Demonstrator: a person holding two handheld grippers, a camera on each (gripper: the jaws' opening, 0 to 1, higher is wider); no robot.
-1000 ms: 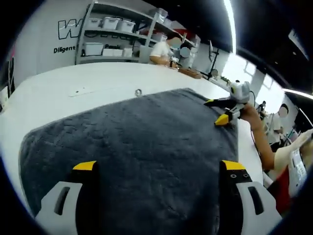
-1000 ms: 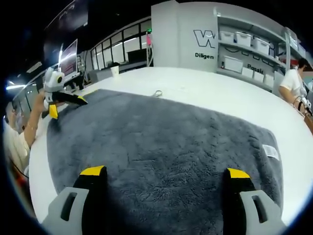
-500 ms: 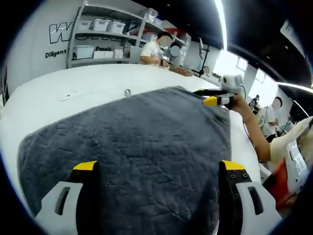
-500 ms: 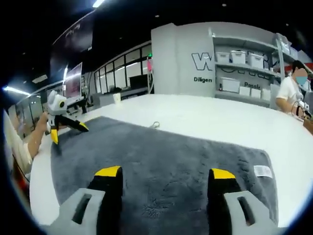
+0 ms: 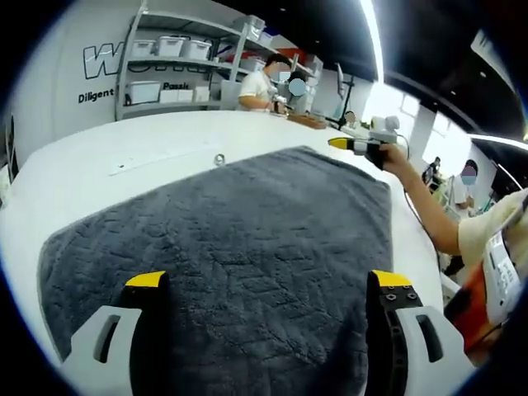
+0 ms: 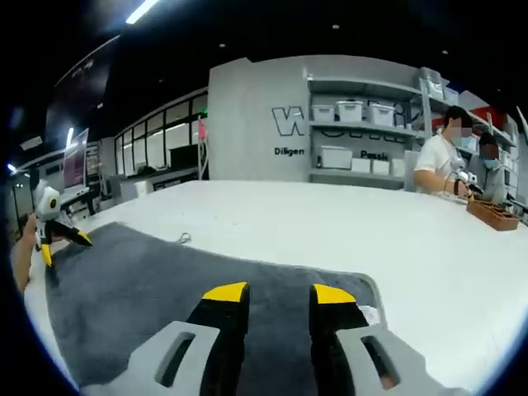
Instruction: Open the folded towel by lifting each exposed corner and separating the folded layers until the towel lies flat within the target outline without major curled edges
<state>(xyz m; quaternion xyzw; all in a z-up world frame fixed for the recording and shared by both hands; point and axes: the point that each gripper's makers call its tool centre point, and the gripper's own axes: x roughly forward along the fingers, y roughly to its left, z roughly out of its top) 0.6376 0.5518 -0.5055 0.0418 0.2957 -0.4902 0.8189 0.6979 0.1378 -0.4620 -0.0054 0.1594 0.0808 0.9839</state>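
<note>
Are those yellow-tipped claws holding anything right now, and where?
Nothing is held. The left gripper hangs open over the grey towel; the right gripper has its jaws nearly together, gripping no cloth.

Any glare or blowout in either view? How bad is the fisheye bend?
Left gripper view: ceiling light strip and windows blow out; table edge bows hard; towel texture stays sharp. Right gripper view: dimmer, dark ceiling, mild glare off the table, shelves slightly soft.

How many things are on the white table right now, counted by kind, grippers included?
Grey towel: 1
Small metal ring: 1
Grippers: 2, left gripper, right gripper
White table: 1
Total: 5
</note>
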